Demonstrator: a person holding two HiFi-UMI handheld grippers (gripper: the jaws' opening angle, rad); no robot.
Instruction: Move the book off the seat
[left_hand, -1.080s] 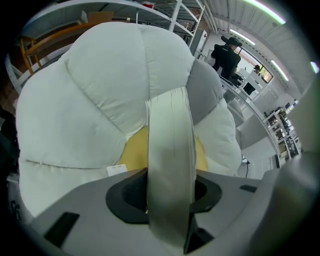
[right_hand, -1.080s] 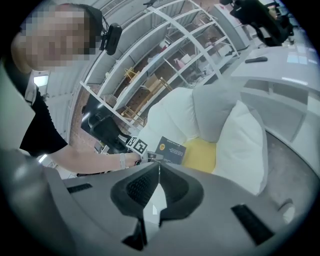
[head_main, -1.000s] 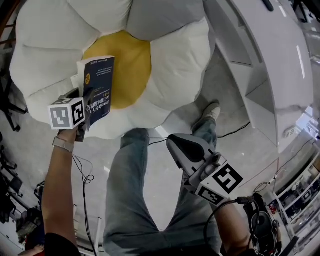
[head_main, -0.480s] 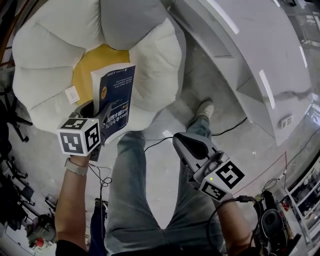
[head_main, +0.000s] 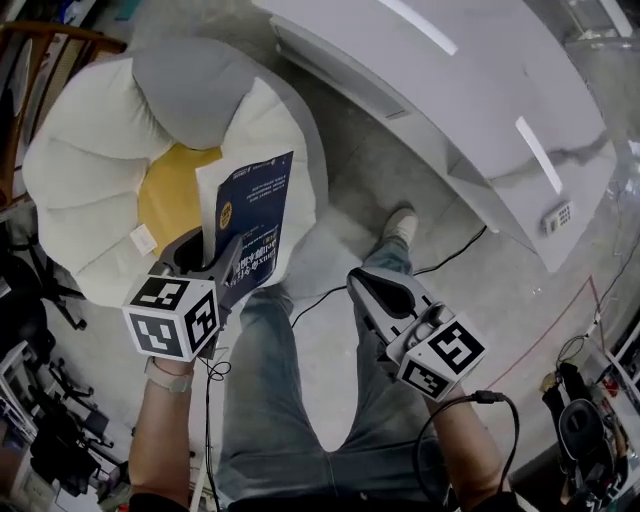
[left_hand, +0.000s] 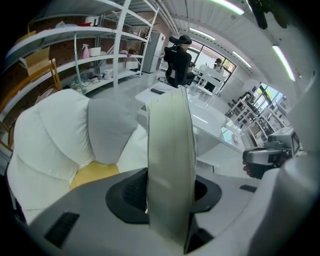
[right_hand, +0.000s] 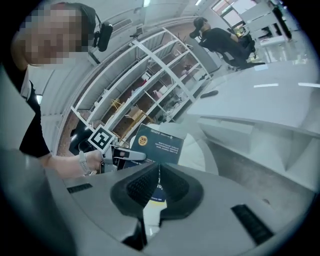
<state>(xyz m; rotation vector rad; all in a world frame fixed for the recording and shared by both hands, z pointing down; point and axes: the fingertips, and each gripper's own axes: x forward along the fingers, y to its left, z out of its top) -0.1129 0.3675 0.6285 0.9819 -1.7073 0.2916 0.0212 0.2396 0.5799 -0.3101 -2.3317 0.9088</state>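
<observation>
A dark blue book (head_main: 255, 215) is pinched by its lower edge in my left gripper (head_main: 215, 255), jaws shut on it. It hangs in the air over the right edge of the flower-shaped seat (head_main: 80, 170), clear of the yellow centre (head_main: 170, 200). In the left gripper view the book (left_hand: 170, 140) stands edge-on between the pads of that gripper (left_hand: 167, 192), pale pages facing me. My right gripper (head_main: 385, 300) hovers over the floor to the right, shut and empty. In the right gripper view its jaws (right_hand: 159, 175) meet in a line, with the book (right_hand: 160, 142) beyond them.
A grey cushion (head_main: 190, 90) lies on the seat's back petals. A white desk (head_main: 450, 90) runs along the upper right. A black cable (head_main: 450, 255) crosses the floor by the person's jeans (head_main: 270, 400) and shoe. Metal shelving (left_hand: 100, 50) stands behind the seat.
The left gripper has lifted the book off the yellow centre and carried it right, toward the seat's edge. The view has swung so the seat sits further left. The right gripper shifted slightly.
</observation>
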